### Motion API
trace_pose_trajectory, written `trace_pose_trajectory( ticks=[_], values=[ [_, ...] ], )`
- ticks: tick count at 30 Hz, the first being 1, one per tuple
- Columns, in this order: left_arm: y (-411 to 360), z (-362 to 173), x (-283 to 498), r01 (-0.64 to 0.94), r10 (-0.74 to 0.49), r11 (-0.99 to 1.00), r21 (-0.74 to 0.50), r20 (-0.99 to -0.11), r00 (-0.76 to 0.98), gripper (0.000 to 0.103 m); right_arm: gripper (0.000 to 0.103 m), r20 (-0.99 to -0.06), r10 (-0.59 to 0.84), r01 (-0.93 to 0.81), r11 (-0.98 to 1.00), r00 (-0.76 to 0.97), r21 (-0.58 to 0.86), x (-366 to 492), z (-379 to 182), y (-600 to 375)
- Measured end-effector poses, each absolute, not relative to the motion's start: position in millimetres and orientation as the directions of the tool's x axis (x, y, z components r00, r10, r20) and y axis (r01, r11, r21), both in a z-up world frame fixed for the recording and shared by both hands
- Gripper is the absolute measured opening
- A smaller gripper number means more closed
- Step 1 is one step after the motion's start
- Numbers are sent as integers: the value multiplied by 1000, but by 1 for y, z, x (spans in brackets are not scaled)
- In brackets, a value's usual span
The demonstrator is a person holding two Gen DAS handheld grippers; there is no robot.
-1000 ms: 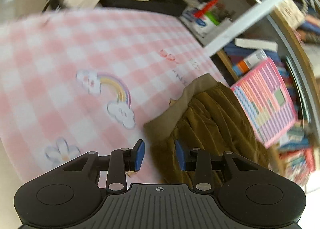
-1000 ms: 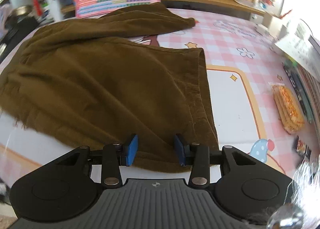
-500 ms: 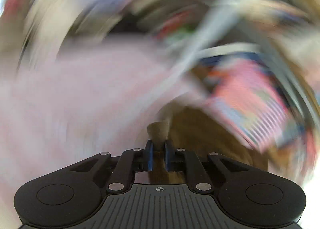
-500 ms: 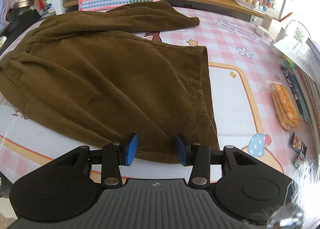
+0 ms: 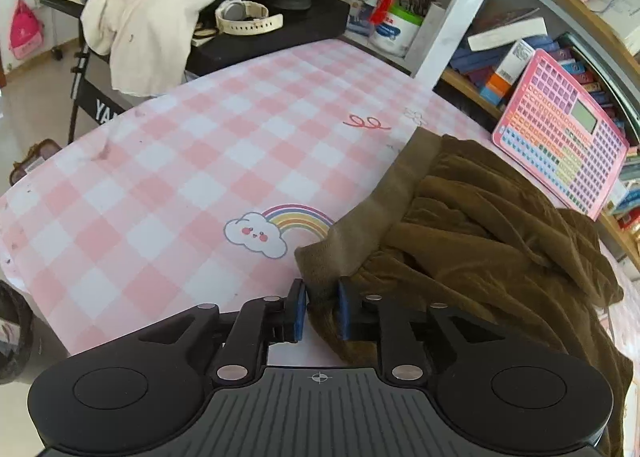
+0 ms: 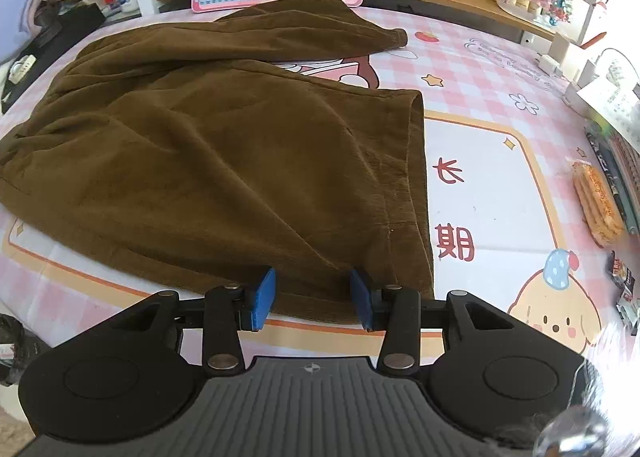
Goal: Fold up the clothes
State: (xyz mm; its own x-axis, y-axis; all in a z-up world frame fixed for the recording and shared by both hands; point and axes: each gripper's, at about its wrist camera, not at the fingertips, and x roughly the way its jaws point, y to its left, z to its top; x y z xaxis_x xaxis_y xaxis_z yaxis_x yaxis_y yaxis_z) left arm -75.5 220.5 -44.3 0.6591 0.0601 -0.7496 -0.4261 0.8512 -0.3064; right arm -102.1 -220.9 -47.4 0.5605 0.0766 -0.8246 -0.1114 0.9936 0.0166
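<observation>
Brown corduroy trousers [image 6: 224, 145] lie spread on the pink checked tablecloth [image 5: 168, 177], one leg reaching the far edge and the other ending in a hem near the table's middle. My left gripper [image 5: 321, 307] is shut on the waistband corner of the trousers [image 5: 472, 225], which bunch up to its right. My right gripper [image 6: 313, 293] stands open at the near edge of the lower trouser leg, its blue pads [image 6: 264, 291] on either side of the cloth edge without pinching it.
A pink keyboard-like board [image 5: 560, 133] leans on the bookshelf behind the trousers. A black stand with clothes and a watch [image 5: 244, 17] is beyond the table's left end. Snack packets [image 6: 596, 205] and papers lie along the right edge.
My left gripper has closed on the waistband corner after a fast, blurred move. The right gripper stays open in much the same place; the trousers lie smoother and wider.
</observation>
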Motion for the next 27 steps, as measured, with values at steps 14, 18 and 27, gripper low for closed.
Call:
trace_pose_trajectory(
  ticks=[14, 18, 27],
  values=[
    [191, -18, -64, -115, -75, 968, -224, -694, 716, 28, 41, -814, 7, -6, 1000, 580, 4, -104, -49, -220],
    [180, -45, -58, -84, -124, 969, -231, -754, 646, 28, 47, -815, -8, 16, 1000, 579, 2, -103, -48, -224],
    [162, -34, -58, 19, -168, 977, -214, -706, 687, 33, 47, -792, -26, 57, 998, 610, 11, -104, -34, -228]
  ],
)
